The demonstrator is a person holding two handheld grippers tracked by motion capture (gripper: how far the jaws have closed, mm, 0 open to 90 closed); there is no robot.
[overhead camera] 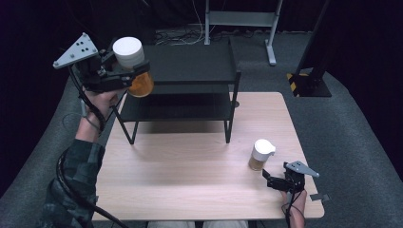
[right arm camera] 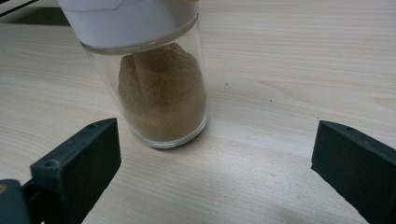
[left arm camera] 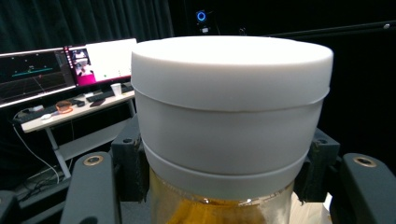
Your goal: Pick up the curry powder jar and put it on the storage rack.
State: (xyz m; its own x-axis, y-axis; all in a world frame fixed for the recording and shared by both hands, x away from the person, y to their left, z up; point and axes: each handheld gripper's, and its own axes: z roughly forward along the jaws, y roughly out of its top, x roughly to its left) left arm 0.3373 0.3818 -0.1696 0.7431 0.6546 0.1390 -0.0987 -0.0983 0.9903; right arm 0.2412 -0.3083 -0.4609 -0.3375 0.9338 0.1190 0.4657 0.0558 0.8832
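Jar [overhead camera: 134,66] with orange powder hangs clamped in my left gripper [overhead camera: 124,72], at ten o'clock over the shelf's [overhead camera: 190,59] corner. I should keep it upright and lower it squarely. My right gripper [overhead camera: 269,179] gapes beside the second jar [overhead camera: 261,155].

I count two white-lidded jars: one [overhead camera: 134,66] up by the single black shelf rack [overhead camera: 190,76], the other [overhead camera: 261,155] well apart from that rack, on my one worktop [overhead camera: 190,180].
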